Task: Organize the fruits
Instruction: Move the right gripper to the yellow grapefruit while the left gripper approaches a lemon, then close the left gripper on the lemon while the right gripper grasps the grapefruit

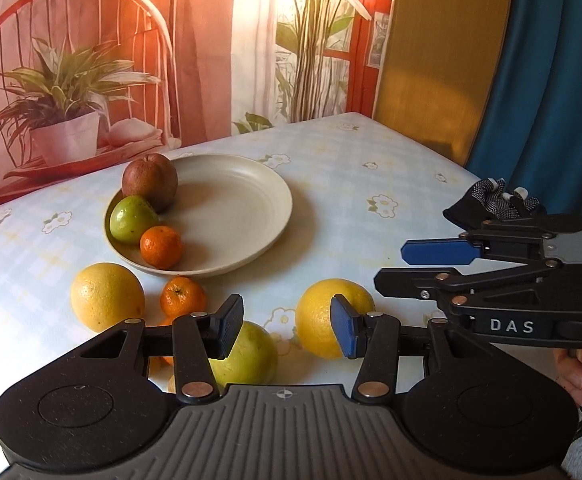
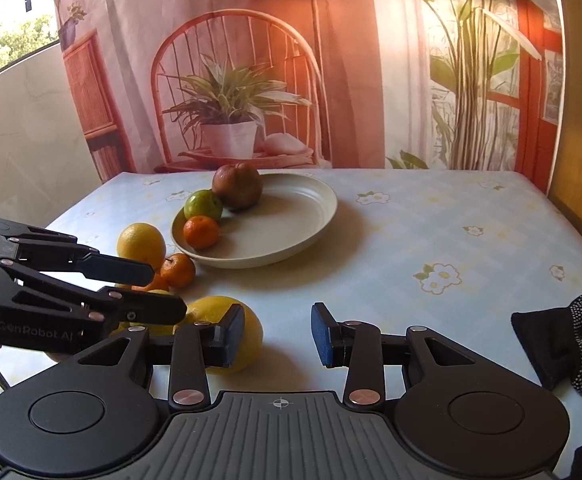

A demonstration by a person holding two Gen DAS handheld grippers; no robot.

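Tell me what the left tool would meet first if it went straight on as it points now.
Probably the yellow-green citrus fruit, lying low between the fingers of the left tool. A yellow citrus fruit sits right of that line. Depth is unclear: it might reach the tablecloth between them first.

The left tool points down at a slant, its two fingers a little apart with nothing held. The right tool has nothing between its fingers. A hand grips its handle.
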